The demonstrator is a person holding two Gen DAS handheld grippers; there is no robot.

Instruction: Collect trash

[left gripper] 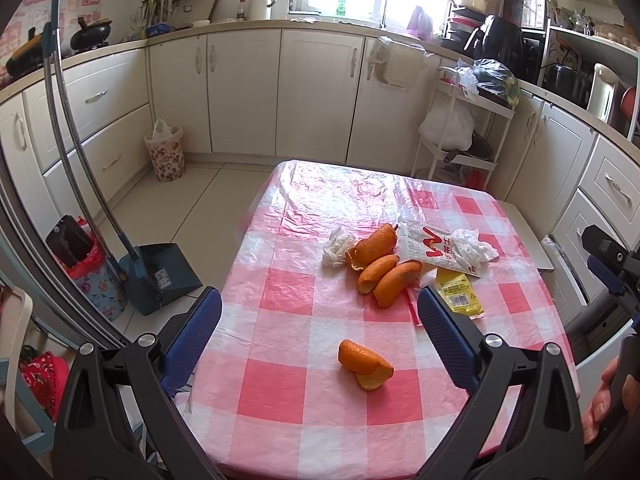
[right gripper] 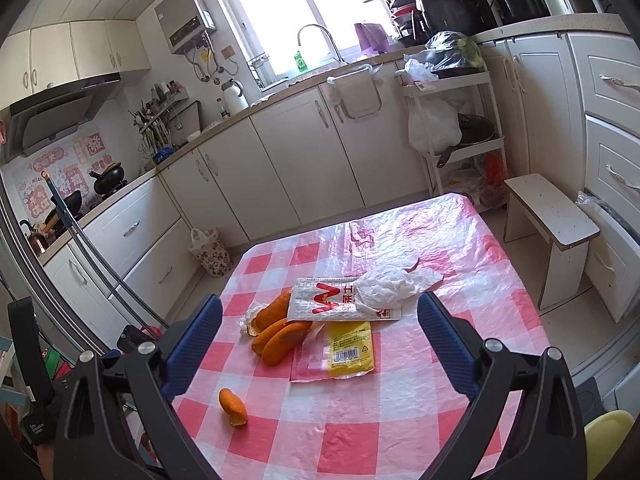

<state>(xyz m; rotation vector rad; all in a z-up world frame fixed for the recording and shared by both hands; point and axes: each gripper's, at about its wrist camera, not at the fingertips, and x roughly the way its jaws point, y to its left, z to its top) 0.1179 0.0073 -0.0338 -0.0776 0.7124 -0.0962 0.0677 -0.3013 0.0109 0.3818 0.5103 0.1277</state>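
Note:
Trash lies on a table with a pink-checked cloth [left gripper: 288, 304] [right gripper: 400, 420]. A pile of orange peels [left gripper: 384, 268] [right gripper: 276, 332] sits mid-table beside a white wrapper with a red logo [left gripper: 436, 246] [right gripper: 340, 300], a crumpled tissue [left gripper: 472, 246] [right gripper: 392, 284], a yellow packet [left gripper: 460, 298] [right gripper: 351, 346] and a small white wad [left gripper: 338, 246]. One loose orange peel [left gripper: 364, 364] [right gripper: 233, 402] lies nearer. My left gripper [left gripper: 320, 320] is open and empty above the loose peel. My right gripper [right gripper: 320, 328] is open and empty above the pile.
A floral waste bin [left gripper: 166, 152] [right gripper: 214, 254] stands on the floor by the cabinets. A dustpan with long handle [left gripper: 160, 272] leans left of the table. A white stool [right gripper: 548, 216] and a shelf cart [left gripper: 464, 128] stand to the right.

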